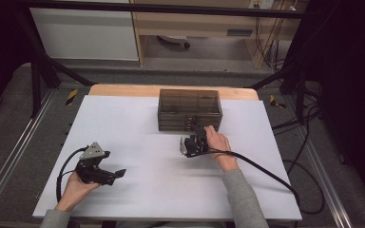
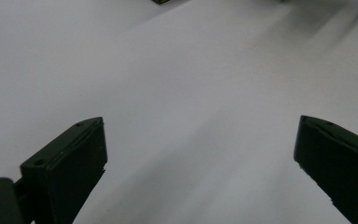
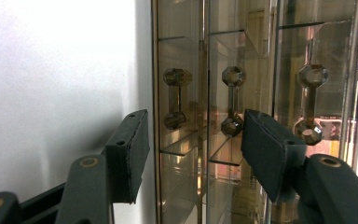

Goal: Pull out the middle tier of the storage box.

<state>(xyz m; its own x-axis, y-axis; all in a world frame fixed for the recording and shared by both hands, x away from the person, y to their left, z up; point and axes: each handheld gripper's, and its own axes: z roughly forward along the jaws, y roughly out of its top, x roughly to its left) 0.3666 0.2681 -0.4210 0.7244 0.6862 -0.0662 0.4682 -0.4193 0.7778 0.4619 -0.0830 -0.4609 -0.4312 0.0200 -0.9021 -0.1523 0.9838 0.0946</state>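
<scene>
The drawer box (image 1: 189, 110) stands at the far middle of the desk (image 1: 138, 123), its front facing the person. The right tongs (image 1: 193, 142) sit just before that front, rolled onto their side, so the right gripper view shows the three drawers as upright strips. In that view the jaws stand apart and clamped on nothing; they straddle the lowest drawer's handle (image 3: 175, 99) and reach toward the middle handle (image 3: 233, 101), neither pad touching either bar as far as the frames show. Each handle is a short bar between two faceted knobs, its long axis running along the drawer front — across the gap of the jaws only if the tongs are centred on one bar. The third handle (image 3: 311, 102) lies beyond the far jaw. The left tongs (image 1: 108, 174) rest low at the near left, jaws wide apart over bare desk, well clear of the box — the right hand (image 1: 217, 141) is plainly the nearer. Judgement: the coming move is a short advance and closure on a single handle, then a pull toward the person.
</scene>
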